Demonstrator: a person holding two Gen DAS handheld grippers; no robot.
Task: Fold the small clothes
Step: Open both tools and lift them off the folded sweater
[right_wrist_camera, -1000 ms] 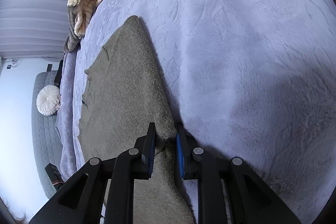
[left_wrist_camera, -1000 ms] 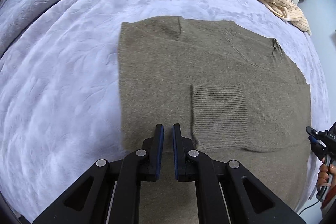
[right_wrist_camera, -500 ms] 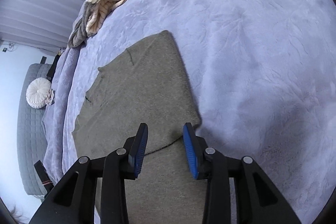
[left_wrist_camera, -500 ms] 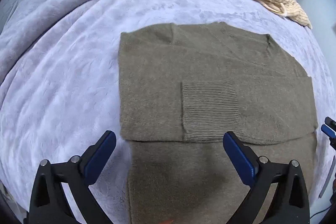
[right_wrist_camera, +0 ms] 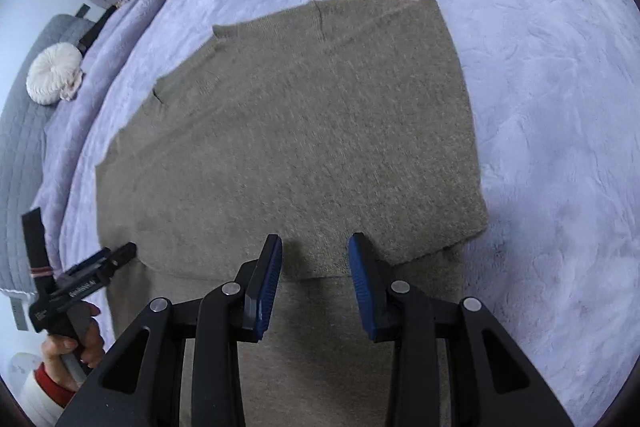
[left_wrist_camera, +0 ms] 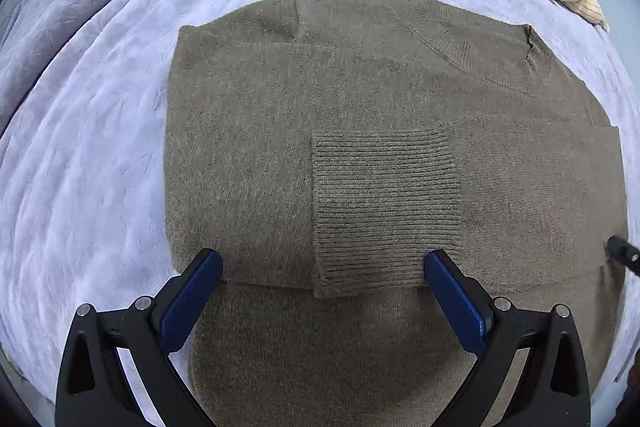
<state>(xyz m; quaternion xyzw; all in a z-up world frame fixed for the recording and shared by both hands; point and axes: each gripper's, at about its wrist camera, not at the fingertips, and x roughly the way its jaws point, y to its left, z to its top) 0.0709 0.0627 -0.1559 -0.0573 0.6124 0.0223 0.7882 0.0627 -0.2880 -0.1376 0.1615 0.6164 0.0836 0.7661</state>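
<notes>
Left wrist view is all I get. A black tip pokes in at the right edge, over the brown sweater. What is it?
Observer: That's the right gripper. Its jaws stand apart with nothing between them, above the sweater's folded edge.
Operator: And who carries the gripper I'm looking through?
Observer: A hand holds the left gripper by its handle at the sweater's other side. A red cuff shows at the wrist.
</notes>
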